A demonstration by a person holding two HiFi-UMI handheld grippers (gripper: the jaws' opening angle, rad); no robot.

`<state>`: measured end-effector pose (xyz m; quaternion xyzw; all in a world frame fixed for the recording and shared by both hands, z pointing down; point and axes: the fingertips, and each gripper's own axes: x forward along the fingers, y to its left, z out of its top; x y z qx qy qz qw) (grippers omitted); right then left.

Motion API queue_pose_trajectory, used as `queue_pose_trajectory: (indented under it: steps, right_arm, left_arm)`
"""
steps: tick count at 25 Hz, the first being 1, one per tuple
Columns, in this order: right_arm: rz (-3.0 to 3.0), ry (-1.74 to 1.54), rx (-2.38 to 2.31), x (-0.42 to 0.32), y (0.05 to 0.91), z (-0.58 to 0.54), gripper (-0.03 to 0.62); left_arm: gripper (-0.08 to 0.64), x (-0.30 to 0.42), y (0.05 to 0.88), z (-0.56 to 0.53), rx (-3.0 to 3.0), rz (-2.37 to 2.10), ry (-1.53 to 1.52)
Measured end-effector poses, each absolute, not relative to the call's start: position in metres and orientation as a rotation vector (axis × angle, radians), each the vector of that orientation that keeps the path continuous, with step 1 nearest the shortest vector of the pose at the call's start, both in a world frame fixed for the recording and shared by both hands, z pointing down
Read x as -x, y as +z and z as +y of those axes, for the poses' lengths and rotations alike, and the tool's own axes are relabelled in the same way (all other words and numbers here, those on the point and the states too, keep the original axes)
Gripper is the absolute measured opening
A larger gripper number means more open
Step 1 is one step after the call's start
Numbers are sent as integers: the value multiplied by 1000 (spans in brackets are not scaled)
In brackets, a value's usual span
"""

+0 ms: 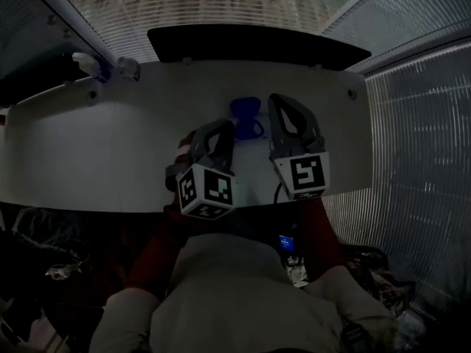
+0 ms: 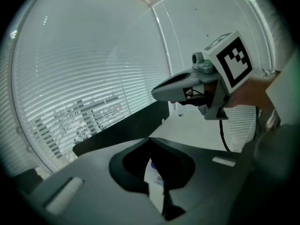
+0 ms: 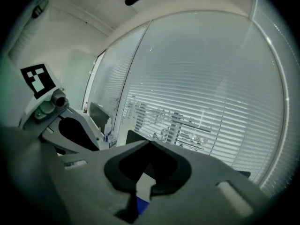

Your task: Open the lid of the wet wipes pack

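Both closed, left hand-held gripper (image 1: pixel 221 128) and right hand-held gripper (image 1: pixel 282 104) flanking wipes pack (image 1: pixel 246 116).

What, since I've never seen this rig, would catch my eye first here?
First, the bold marker cubes on the left gripper and right gripper, side by side over the white table. Between their tips shows the blue pack. In each gripper view the jaws are shut with a white-and-blue sliver in their gap, before bright blinds.

Office with white desk (image 1: pixel 110 138), window blinds (image 2: pixel 70 78)
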<state>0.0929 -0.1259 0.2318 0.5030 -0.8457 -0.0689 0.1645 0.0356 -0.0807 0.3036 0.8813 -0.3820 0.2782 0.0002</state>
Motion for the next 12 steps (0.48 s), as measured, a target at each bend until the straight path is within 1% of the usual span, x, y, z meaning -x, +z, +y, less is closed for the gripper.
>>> queue_pose_trajectory:
  steps: [3,12]
  right_arm:
    - [-2448,-264,-1479,-88,197,-109,2]
    - [-2591,-225,-1542,-78,129,-42,2]
  left_arm:
    - [2,-33,277,-77,-2803,-1233,852]
    - [2,-29,208,-36,-2895,-1306,735]
